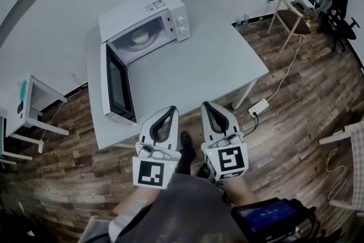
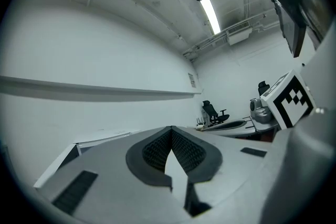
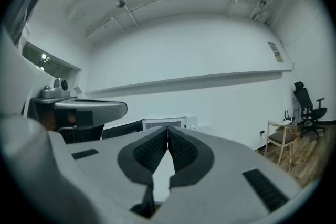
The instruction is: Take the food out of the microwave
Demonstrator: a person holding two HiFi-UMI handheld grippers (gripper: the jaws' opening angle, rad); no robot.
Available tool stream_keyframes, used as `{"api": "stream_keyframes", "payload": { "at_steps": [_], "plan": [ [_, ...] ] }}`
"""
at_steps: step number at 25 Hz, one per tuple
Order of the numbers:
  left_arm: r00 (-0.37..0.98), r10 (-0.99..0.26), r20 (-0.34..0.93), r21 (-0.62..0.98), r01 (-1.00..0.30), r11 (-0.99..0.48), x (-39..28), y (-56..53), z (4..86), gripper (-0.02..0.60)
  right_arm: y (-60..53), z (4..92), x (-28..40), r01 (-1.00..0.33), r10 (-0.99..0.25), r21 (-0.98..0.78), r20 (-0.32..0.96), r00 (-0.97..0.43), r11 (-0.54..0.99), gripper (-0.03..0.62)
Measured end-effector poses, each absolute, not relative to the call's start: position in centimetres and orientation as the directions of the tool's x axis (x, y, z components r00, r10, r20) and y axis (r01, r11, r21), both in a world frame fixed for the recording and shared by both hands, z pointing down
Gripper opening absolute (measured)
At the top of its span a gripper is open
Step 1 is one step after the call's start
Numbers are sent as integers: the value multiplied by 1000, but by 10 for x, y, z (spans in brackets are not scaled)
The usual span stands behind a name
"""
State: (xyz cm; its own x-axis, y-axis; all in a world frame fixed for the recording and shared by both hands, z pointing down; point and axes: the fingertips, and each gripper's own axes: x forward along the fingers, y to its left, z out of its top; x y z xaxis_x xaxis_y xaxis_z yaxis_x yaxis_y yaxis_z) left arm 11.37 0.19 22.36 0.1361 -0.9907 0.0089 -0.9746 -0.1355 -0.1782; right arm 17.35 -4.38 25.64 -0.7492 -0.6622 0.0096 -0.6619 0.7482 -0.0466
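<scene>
White microwave (image 1: 149,11) being seated at far left corner of counter (image 1: 193,65), dark-windowed door (image 1: 118,85) being held swung wide open toward near edge. Pale round food (image 1: 140,37) being kept inside lit cavity, centred.

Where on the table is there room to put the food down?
The big bare patch of the table lies right of the open door and in front of the microwave, out to the table's right and near edges. Only the left side is crowded, with the microwave, the food inside it, and its door.
</scene>
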Motion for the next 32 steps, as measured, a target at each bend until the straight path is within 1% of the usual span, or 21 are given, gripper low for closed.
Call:
{"api": "stream_keyframes", "payload": {
  "at_steps": [6, 11, 18, 24, 28, 32],
  "plan": [
    [106, -994, -10, -130, -986, -104, 88, -27, 235, 6, -68, 270, 147, -632, -630, -16, 58, -774, 775, 8],
    [54, -999, 6, -76, -996, -55, 47, -65, 250, 6, -98, 286, 109, -592, -588, -4, 112, -801, 806, 8],
    [5, -1000, 19, -180, -984, -8, -12, -131, 258, 6, -162, 308, 41, -530, -521, -14, 165, -837, 848, 8],
    [-53, -997, 57, -139, -989, 45, -70, -171, 270, 6, -213, 319, -25, -485, -473, -7, 215, -855, 874, 8],
    [-101, -993, 62, -91, -991, 95, -98, -181, 270, 6, -229, 310, -64, -439, -431, 9, 205, -879, 899, 8],
    [-126, -991, 53, -54, -991, 123, -112, -189, 267, 6, -240, 303, -86, -408, -403, 21, 211, -891, 913, 8]
  ]
}}
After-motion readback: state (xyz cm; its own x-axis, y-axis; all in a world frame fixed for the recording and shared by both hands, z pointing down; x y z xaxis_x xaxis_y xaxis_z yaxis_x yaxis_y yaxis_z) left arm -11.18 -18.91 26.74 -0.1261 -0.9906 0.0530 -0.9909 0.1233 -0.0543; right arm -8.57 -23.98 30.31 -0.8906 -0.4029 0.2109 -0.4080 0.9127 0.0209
